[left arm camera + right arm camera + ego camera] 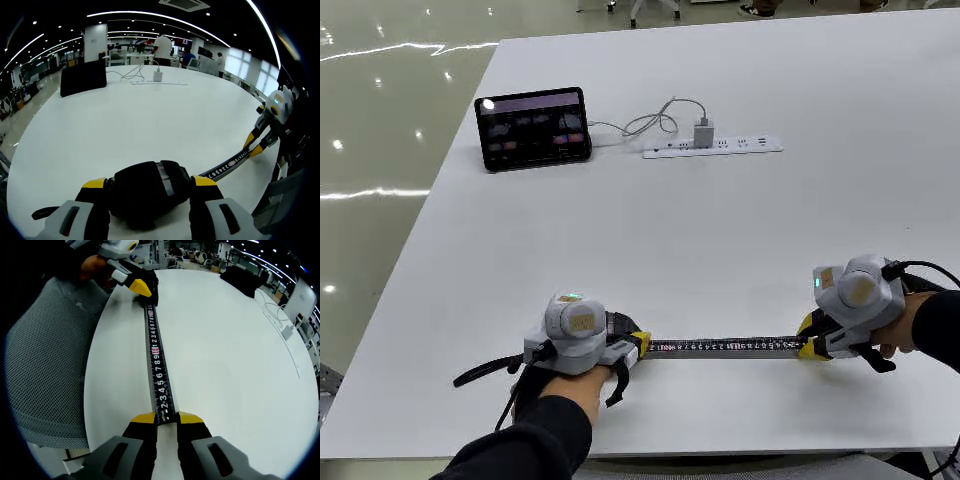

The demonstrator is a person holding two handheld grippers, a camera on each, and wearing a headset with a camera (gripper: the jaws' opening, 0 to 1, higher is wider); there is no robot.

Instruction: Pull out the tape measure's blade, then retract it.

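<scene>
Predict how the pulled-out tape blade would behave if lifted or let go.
The blade looks thin and narrow, stretched flat along the table, so it would probably bend if lifted mid-span. Pinched in the right gripper, it likely snaps back toward the black case once released.

A white desk [720, 230] carries a dark tablet [533, 128] with a lit screen near its far left edge. A white cable [640, 122] runs from the tablet to a charger [704, 132] plugged into a white power strip [712, 147] that lies flat near it. Near the front edge sits the black tape measure [150, 192], its blade [725, 347] drawn out along the surface.
</scene>
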